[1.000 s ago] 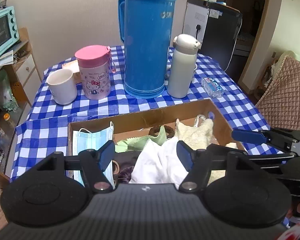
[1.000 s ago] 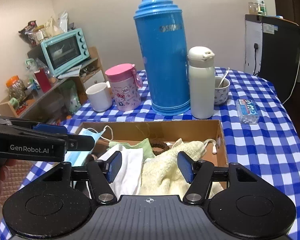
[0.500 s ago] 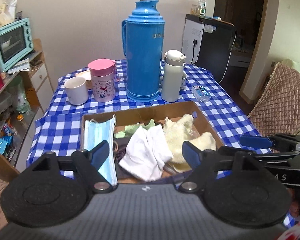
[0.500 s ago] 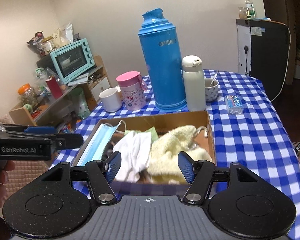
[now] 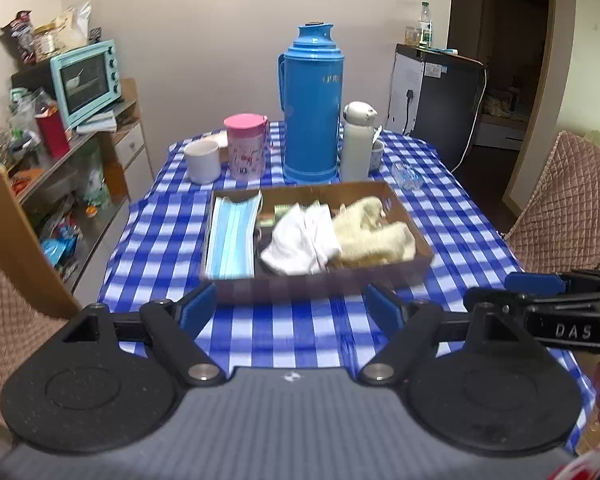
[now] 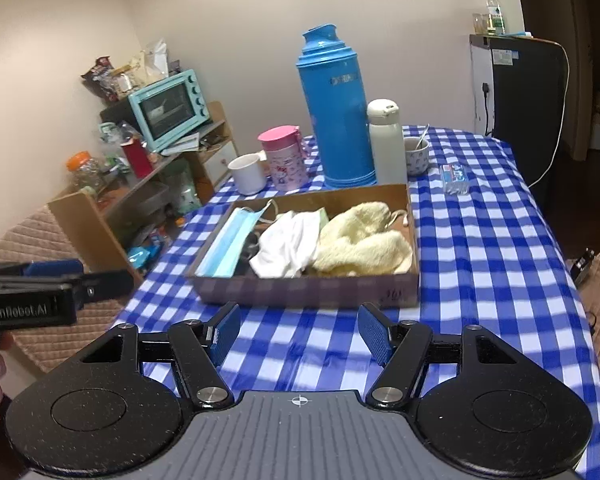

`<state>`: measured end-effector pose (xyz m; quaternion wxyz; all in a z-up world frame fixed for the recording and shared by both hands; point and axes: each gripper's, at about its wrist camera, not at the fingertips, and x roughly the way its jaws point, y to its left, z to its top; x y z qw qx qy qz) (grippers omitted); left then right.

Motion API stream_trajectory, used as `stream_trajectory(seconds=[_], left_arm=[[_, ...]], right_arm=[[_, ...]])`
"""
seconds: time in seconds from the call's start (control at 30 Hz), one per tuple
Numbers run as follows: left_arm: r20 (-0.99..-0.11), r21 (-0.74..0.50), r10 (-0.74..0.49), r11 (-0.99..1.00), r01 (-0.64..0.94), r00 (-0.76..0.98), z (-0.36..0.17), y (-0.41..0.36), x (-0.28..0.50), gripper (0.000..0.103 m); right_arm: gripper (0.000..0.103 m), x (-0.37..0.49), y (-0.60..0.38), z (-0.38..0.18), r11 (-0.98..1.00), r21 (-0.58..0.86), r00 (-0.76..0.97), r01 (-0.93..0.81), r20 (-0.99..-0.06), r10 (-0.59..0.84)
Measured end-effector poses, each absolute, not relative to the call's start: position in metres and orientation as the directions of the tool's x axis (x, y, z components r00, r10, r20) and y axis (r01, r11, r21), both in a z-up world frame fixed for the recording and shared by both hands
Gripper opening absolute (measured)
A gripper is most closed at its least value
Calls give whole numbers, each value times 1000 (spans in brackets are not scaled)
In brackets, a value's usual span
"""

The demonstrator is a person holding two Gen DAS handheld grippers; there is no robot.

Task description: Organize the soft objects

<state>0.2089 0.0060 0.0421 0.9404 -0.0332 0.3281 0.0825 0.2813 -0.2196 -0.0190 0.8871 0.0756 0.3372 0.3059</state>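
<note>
Soft objects lie in a shallow cardboard tray (image 6: 408,216) on the table (image 6: 480,264), which carries a blue-and-white checked cloth. Contents, from the left in the right wrist view: a blue face mask (image 6: 228,246) against the left wall, a white cloth (image 6: 288,248) in the middle, and a pale yellow towel (image 6: 364,242) at the right. A green cloth (image 6: 322,215) shows behind the white cloth.

Behind the tray stand a white mug (image 6: 247,174), a pink cup (image 6: 286,158), a tall blue thermos (image 6: 338,108) and a white flask (image 6: 387,142).

Left tool (image 5: 292,308): released, jaws wide after just opening further, nothing between them, positioned above the cloth on the near side of the tray. Right tool (image 6: 298,330): released, jaws apart and empty, also short of the tray's near wall.
</note>
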Motion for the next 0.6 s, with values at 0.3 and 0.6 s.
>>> stream_trajectory(seconds=[0.3,0.6], left_arm=[[-664,-18,139,979,-201,735,33,-29,144,81],[-722,-52,98,980,-194,685,18,-47,110,81]], right_arm=[[65,223,-240,-29,784,349,522,-514,-598,608],[65,178,-253,-37,796,357,486,-489,-646,589]])
